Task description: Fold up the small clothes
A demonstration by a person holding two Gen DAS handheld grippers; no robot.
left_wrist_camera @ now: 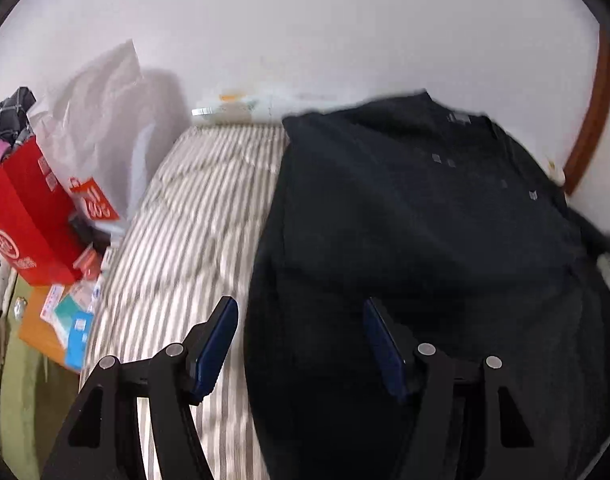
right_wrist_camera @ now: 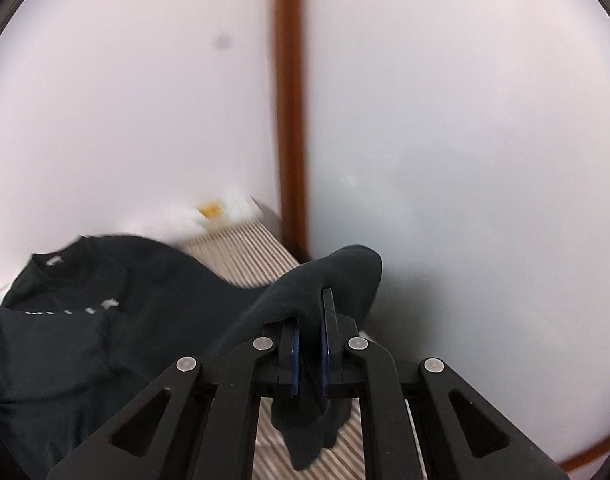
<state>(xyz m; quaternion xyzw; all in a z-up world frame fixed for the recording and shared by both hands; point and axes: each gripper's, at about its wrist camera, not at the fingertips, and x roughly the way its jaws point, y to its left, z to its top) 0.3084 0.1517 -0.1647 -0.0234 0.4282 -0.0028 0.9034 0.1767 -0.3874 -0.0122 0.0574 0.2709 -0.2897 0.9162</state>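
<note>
A black T-shirt (left_wrist_camera: 425,240) was seen spread over a bed covered in a beige-and-white striped sheet (left_wrist_camera: 193,216), its collar toward the white wall (left_wrist_camera: 305,20) and small pale markings visible across its chest. The left gripper (left_wrist_camera: 301,340) was held released above the near edge of the shirt, its blue-padded fingers (left_wrist_camera: 219,344) well apart, one over the striped sheet and the other over the dark cloth; nothing was grasped between them. The right gripper (right_wrist_camera: 310,336) was clenched on a fold of the T-shirt (right_wrist_camera: 105,320), apparently a sleeve, which was lifted clear of the bed, bunched above the fingertips and left hanging in a short tail beneath the jaws. In the right wrist view the rest of the shirt was seen lying to the left on the striped sheet (right_wrist_camera: 241,256), which ran back to a corner where two white walls were joined by a brown wooden strip (right_wrist_camera: 291,120). A blurred white item with a yellow patch (right_wrist_camera: 213,212) was seen against the wall at the head of the bed. Beside the bed, in the left wrist view, a red paper bag (left_wrist_camera: 29,216) stuffed with checked fabric was seen, with a white plastic bag (left_wrist_camera: 97,112) behind it and a scatter of small boxes and packets (left_wrist_camera: 73,312) on an olive-green surface (left_wrist_camera: 29,400). A curved brown trim (left_wrist_camera: 593,120) was visible at the far right of that view.
</note>
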